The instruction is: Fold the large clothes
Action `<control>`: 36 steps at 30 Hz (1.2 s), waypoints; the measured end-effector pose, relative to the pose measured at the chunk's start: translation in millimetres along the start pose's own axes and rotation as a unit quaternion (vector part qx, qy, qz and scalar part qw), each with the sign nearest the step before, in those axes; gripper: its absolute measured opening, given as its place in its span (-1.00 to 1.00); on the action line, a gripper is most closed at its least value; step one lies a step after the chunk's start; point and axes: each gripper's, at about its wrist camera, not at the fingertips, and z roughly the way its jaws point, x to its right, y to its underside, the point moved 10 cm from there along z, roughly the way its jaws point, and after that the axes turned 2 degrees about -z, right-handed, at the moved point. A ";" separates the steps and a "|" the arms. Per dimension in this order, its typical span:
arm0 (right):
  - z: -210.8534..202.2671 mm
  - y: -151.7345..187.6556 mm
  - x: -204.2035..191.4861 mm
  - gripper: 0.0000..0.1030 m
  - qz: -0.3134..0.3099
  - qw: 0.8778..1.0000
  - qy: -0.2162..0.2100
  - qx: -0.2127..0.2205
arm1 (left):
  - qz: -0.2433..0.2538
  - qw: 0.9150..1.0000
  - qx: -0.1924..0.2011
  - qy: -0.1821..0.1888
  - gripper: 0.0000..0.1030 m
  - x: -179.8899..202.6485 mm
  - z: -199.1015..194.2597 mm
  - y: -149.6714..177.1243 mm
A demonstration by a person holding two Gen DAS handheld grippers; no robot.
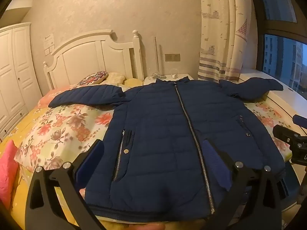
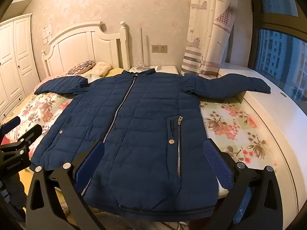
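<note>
A navy quilted jacket (image 1: 163, 134) lies flat and zipped on the flowered bed, collar toward the headboard, both sleeves spread out sideways. It also shows in the right wrist view (image 2: 138, 118). My left gripper (image 1: 151, 153) is open, hovering over the jacket's lower left part, near the hem. My right gripper (image 2: 155, 153) is open, hovering over the lower right part by the pocket zip (image 2: 179, 145). Each gripper shows at the edge of the other's view: the right one (image 1: 295, 140), the left one (image 2: 17, 143). Neither holds anything.
The bed has a floral sheet (image 1: 63, 126), pillows (image 1: 96, 77) and a white headboard (image 1: 92, 57). A white window ledge (image 2: 268, 103) runs along the right, under the right sleeve. A nightstand (image 2: 153, 69), curtain (image 2: 207, 38) and wardrobe (image 1: 13, 72) stand behind.
</note>
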 end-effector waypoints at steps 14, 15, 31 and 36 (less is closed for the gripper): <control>-1.3 -1.6 4.8 0.91 0.000 1.000 0.000 0.001 | -0.003 1.000 -0.005 -0.001 0.96 -4.3 3.5 2.8; -1.7 -1.8 5.6 0.91 0.000 1.000 -0.001 0.001 | -0.004 1.000 -0.005 0.000 0.96 -5.1 4.9 4.2; 4.9 1.0 0.5 0.91 0.006 1.000 -0.010 -0.005 | -0.006 1.000 -0.008 -0.001 0.96 -4.5 2.7 6.9; 4.9 1.4 -0.6 0.91 0.006 1.000 -0.010 -0.005 | -0.007 1.000 -0.009 -0.001 0.96 -5.2 2.7 7.7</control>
